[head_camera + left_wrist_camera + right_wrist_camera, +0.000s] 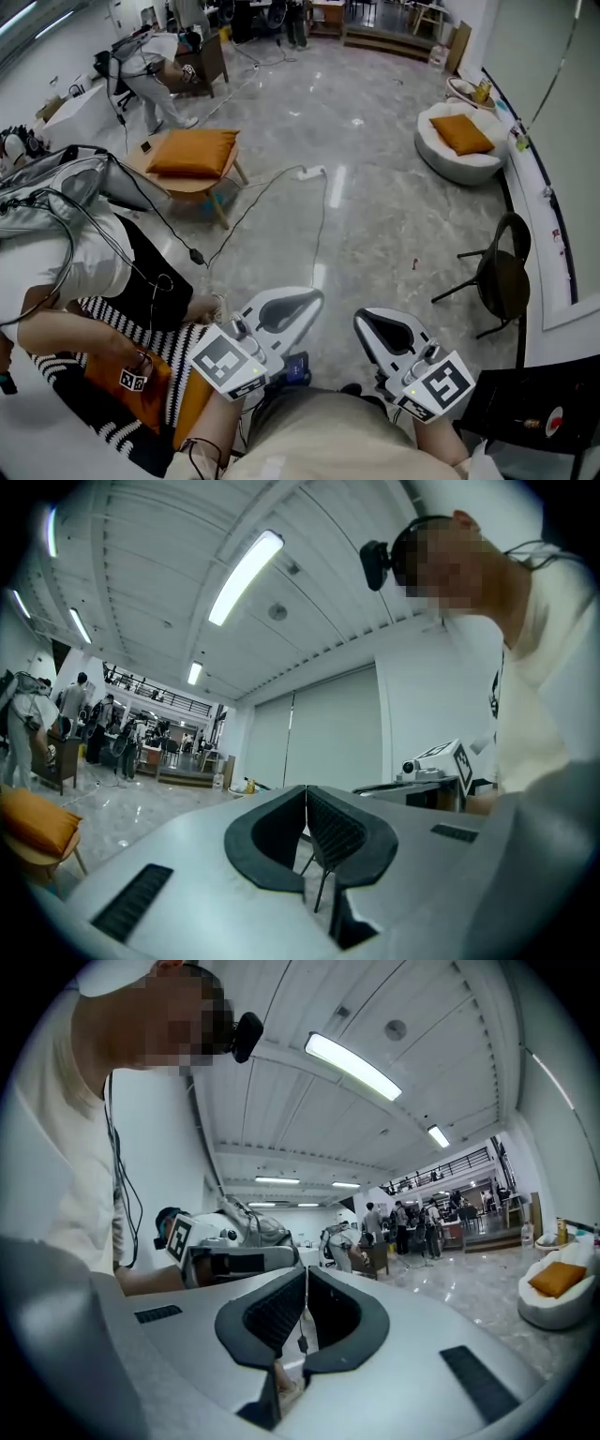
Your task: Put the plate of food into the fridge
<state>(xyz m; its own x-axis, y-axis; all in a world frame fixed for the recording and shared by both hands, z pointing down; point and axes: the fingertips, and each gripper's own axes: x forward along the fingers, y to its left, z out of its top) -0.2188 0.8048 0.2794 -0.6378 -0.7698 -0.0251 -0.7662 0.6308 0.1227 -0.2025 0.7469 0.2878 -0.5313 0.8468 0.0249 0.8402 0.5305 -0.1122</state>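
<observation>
No plate of food and no fridge shows in any view. In the head view my left gripper (315,298) and right gripper (360,321) are held side by side low in front of the person's body, above a grey marble floor. Both point away and upward. The left gripper view has the left gripper (306,790) with its jaws closed together and nothing between them. In the right gripper view, the right gripper (307,1273) is likewise shut and empty. Each gripper view catches the other gripper's marker cube (456,759) (178,1234).
A low round table with an orange cushion (192,155) stands at the left, and a seated person (94,272) is nearer. A cable and power strip (312,172) lie on the floor. A white round seat (462,141) and black chair (502,272) stand right.
</observation>
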